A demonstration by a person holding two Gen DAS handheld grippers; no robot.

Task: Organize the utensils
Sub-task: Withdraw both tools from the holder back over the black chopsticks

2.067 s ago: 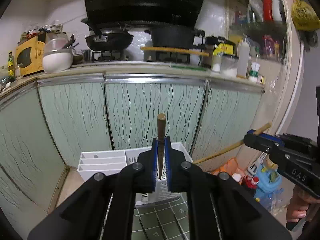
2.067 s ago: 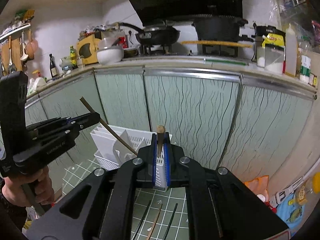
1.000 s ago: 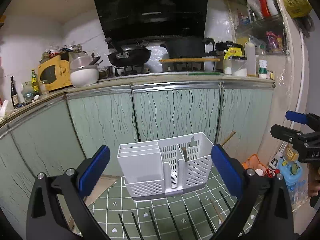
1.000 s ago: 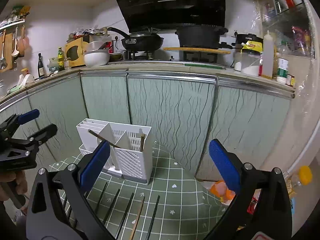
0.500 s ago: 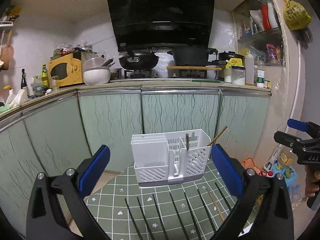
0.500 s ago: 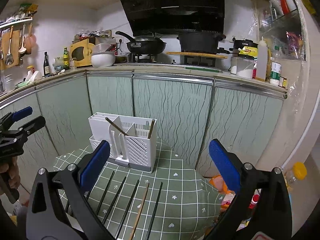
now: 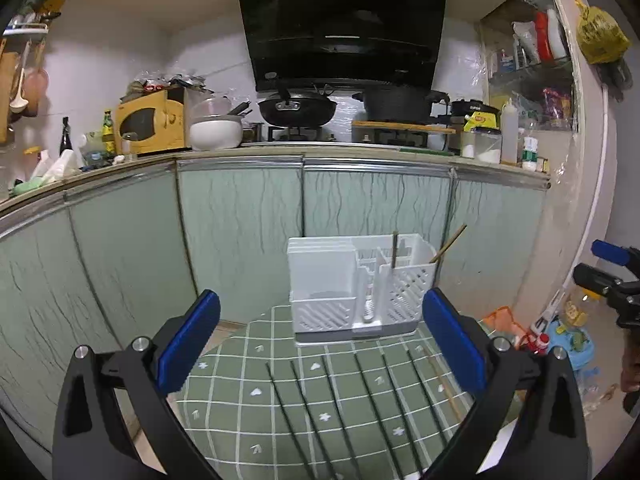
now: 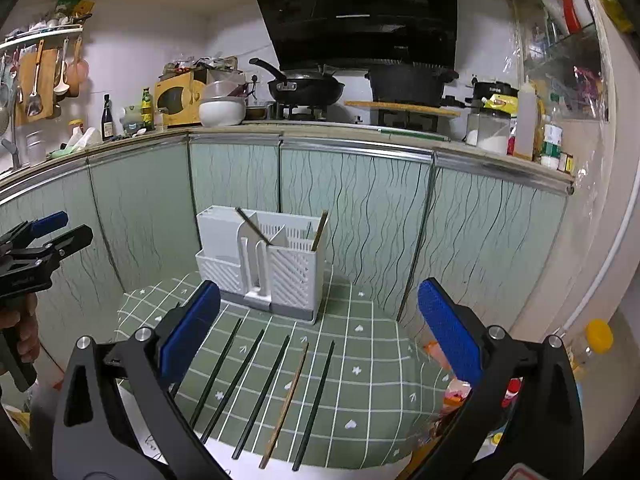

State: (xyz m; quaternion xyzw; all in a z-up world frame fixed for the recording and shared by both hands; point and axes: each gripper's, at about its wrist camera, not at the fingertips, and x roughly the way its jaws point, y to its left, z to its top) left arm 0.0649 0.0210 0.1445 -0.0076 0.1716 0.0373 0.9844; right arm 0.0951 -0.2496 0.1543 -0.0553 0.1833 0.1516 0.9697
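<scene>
A home kitchen is showing here: a black range hood is hanging at 12 o'clock over a wok, with green cabinet doors running beneath the tabletop.

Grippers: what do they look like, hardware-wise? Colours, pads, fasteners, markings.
Both are alike. The left gripper and right gripper are matte black frames with triangular cut-outs, silver round-head screws at the joints, and blue pads on the inner finger faces. Seen from the right wrist, the left gripper's body carries small pale lettering, too blurred to read. A bare hand grips its handle; no cables visible.
</scene>
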